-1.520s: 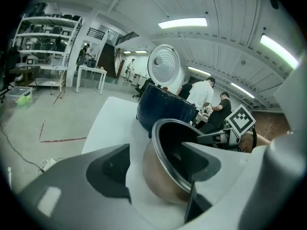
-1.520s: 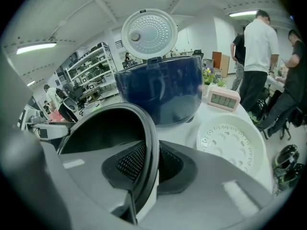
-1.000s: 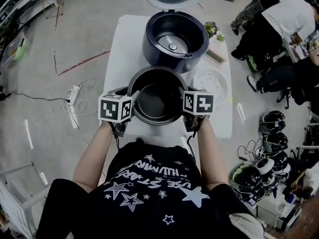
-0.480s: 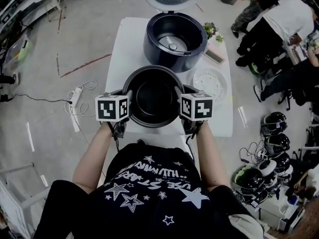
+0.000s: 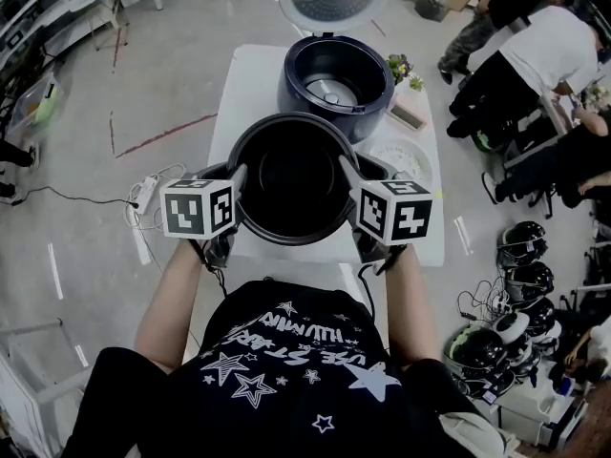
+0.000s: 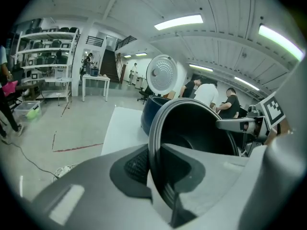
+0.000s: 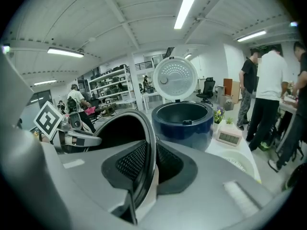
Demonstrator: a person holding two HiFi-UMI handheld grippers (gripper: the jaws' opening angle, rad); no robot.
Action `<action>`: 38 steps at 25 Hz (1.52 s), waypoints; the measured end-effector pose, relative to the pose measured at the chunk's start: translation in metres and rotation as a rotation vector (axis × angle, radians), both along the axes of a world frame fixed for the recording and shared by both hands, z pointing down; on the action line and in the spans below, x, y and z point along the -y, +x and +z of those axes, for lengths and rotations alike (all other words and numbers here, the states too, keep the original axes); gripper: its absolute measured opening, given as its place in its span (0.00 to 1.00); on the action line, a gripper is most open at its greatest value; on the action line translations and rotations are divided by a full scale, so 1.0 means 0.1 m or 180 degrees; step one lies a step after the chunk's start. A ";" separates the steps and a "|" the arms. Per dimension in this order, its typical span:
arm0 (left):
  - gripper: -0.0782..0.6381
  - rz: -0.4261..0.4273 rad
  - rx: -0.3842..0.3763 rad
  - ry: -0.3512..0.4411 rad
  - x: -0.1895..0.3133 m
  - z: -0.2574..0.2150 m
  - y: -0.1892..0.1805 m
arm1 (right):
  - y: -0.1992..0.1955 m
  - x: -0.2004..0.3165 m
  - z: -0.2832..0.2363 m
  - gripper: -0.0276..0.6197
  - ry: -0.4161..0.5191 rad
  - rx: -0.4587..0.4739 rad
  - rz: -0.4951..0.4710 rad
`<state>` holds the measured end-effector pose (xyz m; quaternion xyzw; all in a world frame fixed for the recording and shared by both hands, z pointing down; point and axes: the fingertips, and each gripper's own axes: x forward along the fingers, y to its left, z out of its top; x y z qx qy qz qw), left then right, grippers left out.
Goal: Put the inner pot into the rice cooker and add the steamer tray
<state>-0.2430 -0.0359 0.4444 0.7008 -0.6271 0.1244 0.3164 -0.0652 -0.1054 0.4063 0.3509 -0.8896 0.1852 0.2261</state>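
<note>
White table (image 5: 250, 84) bears rice cooker (image 5: 336, 74), steamer tray (image 5: 409, 158), clock (image 5: 408, 114)

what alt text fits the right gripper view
The right claw grips the rim of the dark inner pot, with the left claw at the opposite rim. Beyond it on the white table stands the open blue rice cooker, its lid up.

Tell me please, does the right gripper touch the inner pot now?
Touching. In the right gripper view, the right gripper has its two pads pressed on the rim of the inner pot, one on each side, with no gap.
</note>
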 end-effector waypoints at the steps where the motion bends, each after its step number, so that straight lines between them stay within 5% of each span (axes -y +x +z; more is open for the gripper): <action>1: 0.19 -0.0001 -0.0007 0.0046 0.01 -0.08 0.01 | 0.01 0.00 -0.09 0.17 0.0041 0.0007 0.0020; 21: 0.19 0.0069 0.0106 0.0866 0.95 -1.52 0.19 | 0.20 0.87 -1.48 0.18 0.0520 0.0670 0.0063; 27: 0.19 0.0050 0.0238 0.0848 1.40 -1.69 0.22 | 0.21 1.35 -1.54 0.18 0.0419 0.0842 0.0019; 38: 0.19 -0.0078 0.0225 0.0707 2.14 -1.76 0.18 | 0.07 2.17 -1.53 0.19 0.0366 0.0737 -0.0110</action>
